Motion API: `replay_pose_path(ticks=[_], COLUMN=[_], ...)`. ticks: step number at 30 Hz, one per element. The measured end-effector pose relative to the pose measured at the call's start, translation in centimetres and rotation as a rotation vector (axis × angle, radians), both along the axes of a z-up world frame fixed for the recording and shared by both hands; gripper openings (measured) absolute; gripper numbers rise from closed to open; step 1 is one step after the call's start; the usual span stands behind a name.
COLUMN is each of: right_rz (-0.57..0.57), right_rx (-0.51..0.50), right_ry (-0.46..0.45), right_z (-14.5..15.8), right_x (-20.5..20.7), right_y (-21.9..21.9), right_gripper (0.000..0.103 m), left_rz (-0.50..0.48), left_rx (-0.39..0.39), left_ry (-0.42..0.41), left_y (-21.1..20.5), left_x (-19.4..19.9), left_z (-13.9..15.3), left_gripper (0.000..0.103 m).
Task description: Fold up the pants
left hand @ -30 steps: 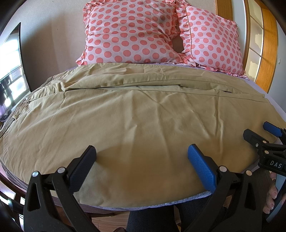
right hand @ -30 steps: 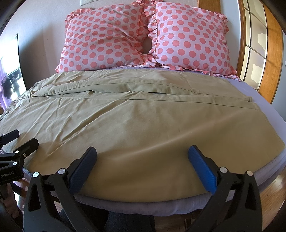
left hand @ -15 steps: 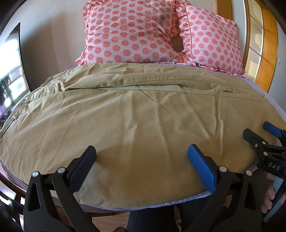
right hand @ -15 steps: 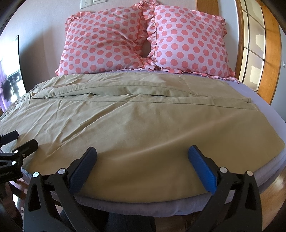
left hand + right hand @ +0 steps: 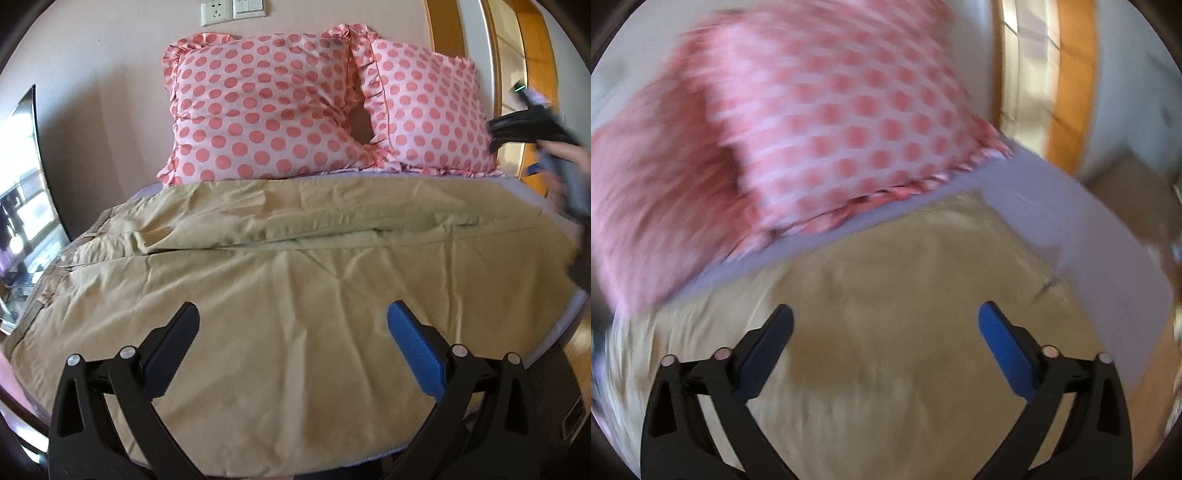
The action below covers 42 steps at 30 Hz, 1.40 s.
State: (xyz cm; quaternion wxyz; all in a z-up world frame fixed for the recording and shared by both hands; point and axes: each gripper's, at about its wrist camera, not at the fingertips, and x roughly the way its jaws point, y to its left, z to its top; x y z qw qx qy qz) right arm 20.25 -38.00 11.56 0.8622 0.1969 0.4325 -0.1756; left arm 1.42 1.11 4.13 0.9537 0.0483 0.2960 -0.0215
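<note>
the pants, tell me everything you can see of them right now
The pants are tan, of a thin woven-looking cloth, spread flat and lightly wrinkled across the bed. The waistband lies at the left edge, the legs run to the right, one lying beyond the other with a rumpled seam between. The far edge stops short of the polka-dot pillows. Neither open tool, left or right, grips them.

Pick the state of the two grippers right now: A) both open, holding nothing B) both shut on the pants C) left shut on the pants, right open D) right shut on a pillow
A: the left gripper and the right gripper each show fingers spread wide with only the flat khaki pants visible past the gap, no cloth pinched between them.
</note>
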Motion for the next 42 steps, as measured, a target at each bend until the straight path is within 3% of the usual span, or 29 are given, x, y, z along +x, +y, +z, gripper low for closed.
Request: replay_pose_path(ticks=[2, 8, 9, 10, 13, 15, 17, 21, 25, 28, 31, 33, 35, 37, 40, 41, 42], right_rz=[-0.092, -0.27, -0.288, -0.299, -0.274, -0.262, -0.264, -0.25, -0.191, -0.091, -0.035, -0.051, -0.111, -0.133, -0.118, -0.116, -0.117], right_rx=[0.032, 0.017, 0.006, -0.07, -0.11, -0.1, -0.045, 0.092, 0.309, 0.404, 0.493, 0.525, 0.564, 0.598, 0.62, 0.621, 0.62], right_ry=[0.06, 0.162, 0.179, 0.193, 0.146, 0.094, 0.0, -0.095, -0.33, -0.508, -0.615, -0.613, -0.543, -0.475, -0.448, -0.438, -0.423], right_z=[-1.9, -6.7, -7.4, -7.7, -8.6, -9.2, -10.0, -11.1, -9.7, -7.7, -7.9, -9.4, -12.6, -14.5, -15.4, -15.1, -15.1], right_x=[4.5, 11.9, 12.5, 13.1, 12.7, 11.6, 9.9, 8.3, 4.4, -2.2, -10.4, -14.5, -17.7, -18.5, -18.3, -18.9, -17.8], right_y=[-1.3, -3.1, -3.2, -3.0, -2.9, -3.4, -4.6, -6.1, -8.2, -8.6, -9.5, -9.5, -9.7, -9.5, -9.4, -9.1, -9.1], right_gripper=[0.072, 0.066, 0.066, 0.064, 0.05, 0.028, 0.014, 0.004, 0.003, 0.003, 0.003, 0.003, 0.003, 0.003, 0.007, 0.017, 0.037], left_rz=[-0.004, -0.008, -0.01, -0.012, -0.017, -0.018, -0.017, 0.007, 0.049, 0.069, 0.078, 0.079, 0.063, 0.053, 0.07, 0.085, 0.09], left_rx=[-0.001, -0.011, -0.01, -0.009, -0.018, -0.042, -0.068, -0.109, -0.138, -0.18, -0.241, -0.29, -0.376, -0.441, -0.495, -0.505, -0.514], left_ry=[-0.001, -0.006, -0.01, -0.013, -0.011, -0.003, 0.001, -0.005, -0.073, -0.108, -0.099, -0.099, -0.109, -0.115, -0.104, -0.085, -0.077], left_y=[0.3, 1.6, 1.7, 1.8, 2.0, 2.3, 2.6, 3.4, 5.1, 7.1, 10.0, 11.9, 14.0, 15.5, 17.1, 17.6, 17.9], left_x=[0.6, 1.8, 1.8, 1.9, 2.1, 2.5, 2.7, 2.6, 1.2, 0.4, 0.7, 0.9, 1.3, 1.9, 3.2, 3.8, 4.1], left_z=[0.0, 0.0, 0.0, 0.0, -0.1, -0.2, -0.2, 0.2, 1.7, 2.6, 3.6, 4.2, 5.0, 5.6, 6.1, 6.1, 6.1], left_gripper=[0.101, 0.101, 0.101, 0.101, 0.101, 0.101, 0.101, 0.101, 0.101, 0.101, 0.101, 0.101, 0.101, 0.101, 0.101, 0.101, 0.101])
